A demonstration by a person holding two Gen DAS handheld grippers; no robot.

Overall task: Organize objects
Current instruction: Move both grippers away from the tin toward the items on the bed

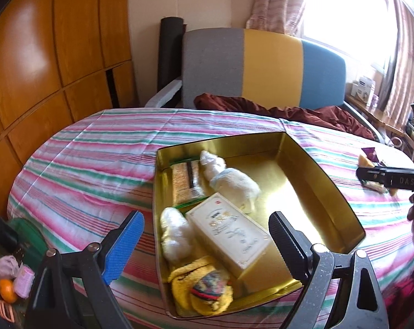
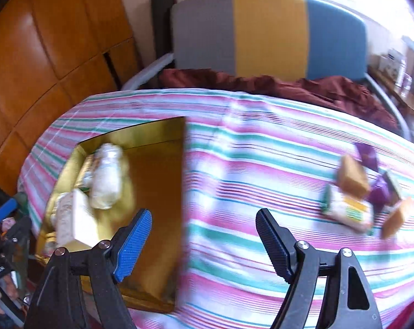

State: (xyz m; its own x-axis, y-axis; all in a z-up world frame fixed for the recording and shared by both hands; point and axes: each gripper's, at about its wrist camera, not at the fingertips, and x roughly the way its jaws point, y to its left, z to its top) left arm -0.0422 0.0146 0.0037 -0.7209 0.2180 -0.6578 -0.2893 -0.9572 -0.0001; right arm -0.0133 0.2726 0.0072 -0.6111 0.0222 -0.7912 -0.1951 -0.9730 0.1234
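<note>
Both hand-held grippers, left and right, are released, holding nothing; shallow gold metal tin sits mid-bed; loose snack packets near the bed's right edge; I'd swing right, straddle one packet squarely.

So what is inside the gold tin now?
In the tin: a cream box, two white plush toys, a yellow sock and a snack pack. The box and toys cover whatever lies under them.
</note>
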